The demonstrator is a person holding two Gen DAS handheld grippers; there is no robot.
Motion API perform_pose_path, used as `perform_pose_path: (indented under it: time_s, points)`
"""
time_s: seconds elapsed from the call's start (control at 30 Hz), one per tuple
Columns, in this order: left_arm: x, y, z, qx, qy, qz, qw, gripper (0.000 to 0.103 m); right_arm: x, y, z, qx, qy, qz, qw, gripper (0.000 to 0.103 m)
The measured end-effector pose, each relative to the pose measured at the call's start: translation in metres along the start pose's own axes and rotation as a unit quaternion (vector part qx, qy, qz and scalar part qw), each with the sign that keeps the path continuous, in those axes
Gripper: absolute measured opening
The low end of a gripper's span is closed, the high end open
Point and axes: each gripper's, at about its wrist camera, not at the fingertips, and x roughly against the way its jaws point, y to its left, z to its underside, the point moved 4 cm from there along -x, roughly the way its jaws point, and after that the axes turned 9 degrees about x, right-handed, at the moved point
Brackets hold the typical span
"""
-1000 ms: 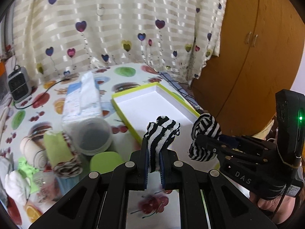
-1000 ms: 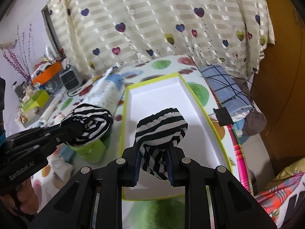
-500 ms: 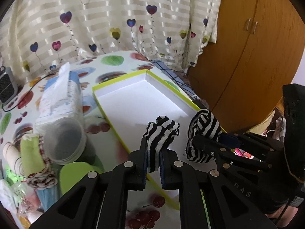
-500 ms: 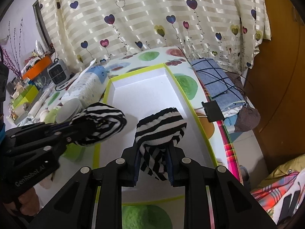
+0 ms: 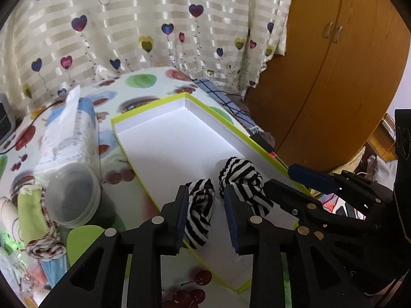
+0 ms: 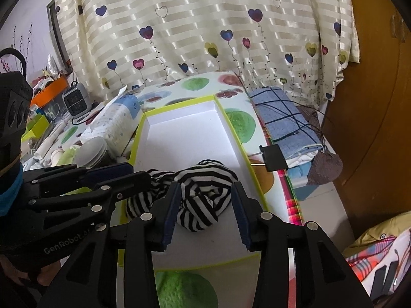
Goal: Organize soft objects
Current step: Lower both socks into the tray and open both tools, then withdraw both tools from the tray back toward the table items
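Observation:
A black-and-white striped cloth (image 5: 200, 208) lies in the near end of a shallow white box with a lime-green rim (image 5: 164, 101); its other bunched end (image 5: 244, 179) lies beside it. My left gripper (image 5: 205, 213) is open with the cloth loose between its fingers. My right gripper (image 6: 204, 205) is open around the bunched striped cloth (image 6: 203, 192), which rests on the box floor (image 6: 190, 136). The right gripper also shows in the left wrist view (image 5: 295, 184), and the left gripper shows in the right wrist view (image 6: 113, 174).
Left of the box are a tissue pack (image 5: 69, 138), a clear plastic tub (image 5: 73, 195), rolled cloths (image 5: 30, 210) and a green lid (image 5: 82, 241). A folded blue checked cloth (image 6: 285, 125) and a black clip (image 6: 274, 156) lie at the table's right edge. A wooden wardrobe (image 5: 334, 64) stands at the right.
Both grippers came down over the near end of the box and opened. The striped cloth, held up in both before, now lies on the box floor.

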Motion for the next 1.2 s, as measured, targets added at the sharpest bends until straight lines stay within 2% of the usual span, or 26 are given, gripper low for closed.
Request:
perform_pose_path:
  time_s: [0.6,1.2]
  points:
    - [0.064,0.016,0.007,0.010,-0.051,0.000,0.9986,0.027,0.043,0.039,-0.014,0.052,-0.031,0.027,0.998,0.042]
    - [0.120,0.057,0.027,0.043,-0.091,-0.030,0.9945,0.030,0.066,0.103,-0.017,0.108,-0.045,0.008,0.993,0.042]
